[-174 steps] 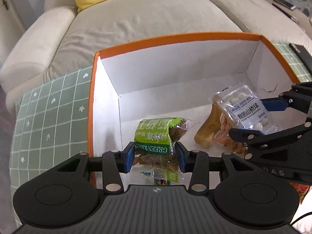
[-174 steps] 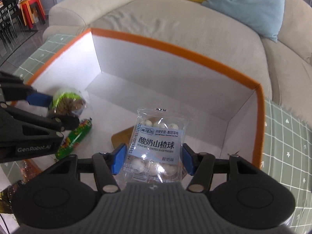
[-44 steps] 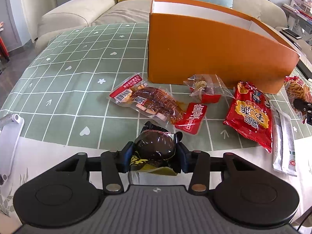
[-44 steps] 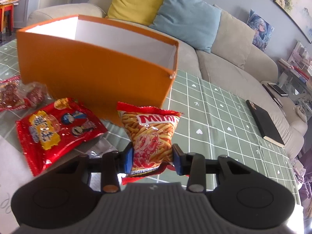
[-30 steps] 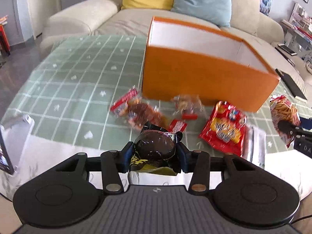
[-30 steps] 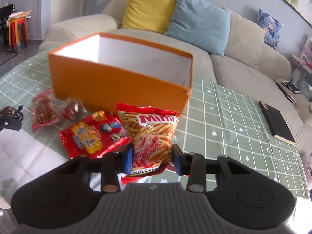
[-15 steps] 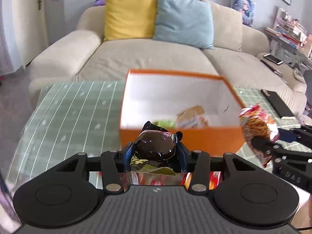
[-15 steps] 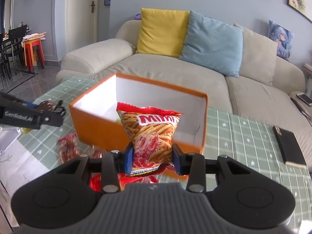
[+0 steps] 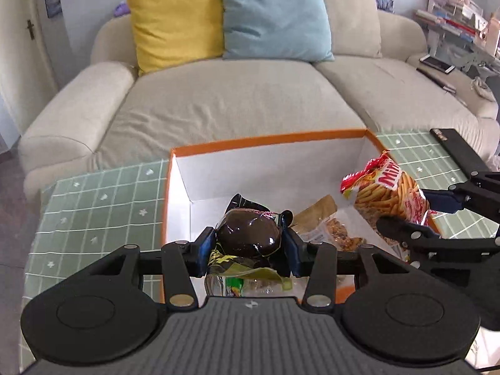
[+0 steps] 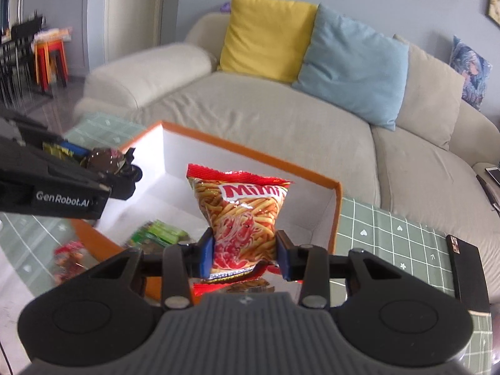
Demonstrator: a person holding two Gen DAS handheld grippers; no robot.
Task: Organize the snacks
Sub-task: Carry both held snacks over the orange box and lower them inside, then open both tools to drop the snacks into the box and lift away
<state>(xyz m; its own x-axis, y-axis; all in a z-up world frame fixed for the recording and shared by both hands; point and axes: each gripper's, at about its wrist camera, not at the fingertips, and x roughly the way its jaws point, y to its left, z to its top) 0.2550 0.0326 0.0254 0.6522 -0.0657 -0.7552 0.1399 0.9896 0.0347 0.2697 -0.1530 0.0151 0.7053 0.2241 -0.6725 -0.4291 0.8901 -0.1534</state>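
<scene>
While the left wrist view looks down, the left tongs point(image 9: 248, 248) clamp a glossy dark-brown wrapped snack point(image 9: 248, 237) over the orange-rimmed white cardboard box point(image 9: 265, 139), where several packets already lie.

From the right wrist, the right tongs point(image 10: 245, 257) pinch a red Mimi crisp bag point(image 10: 242, 215) above the box; both await release, and one red packet point(image 10: 67, 254) left of them remains on the tabletop point(image 10: 393, 237).

Orange box point(image 9: 272, 139) open at the top, far half of its white floor bare, snack packets point(image 9: 331, 231) piled on the near floor, two loaded grippers side by side above the near rim, black notebook point(image 10: 465, 265) on the tablecloth point(image 9: 93, 206) right of the box, sofa point(image 9: 234, 100) close behind the far wall
</scene>
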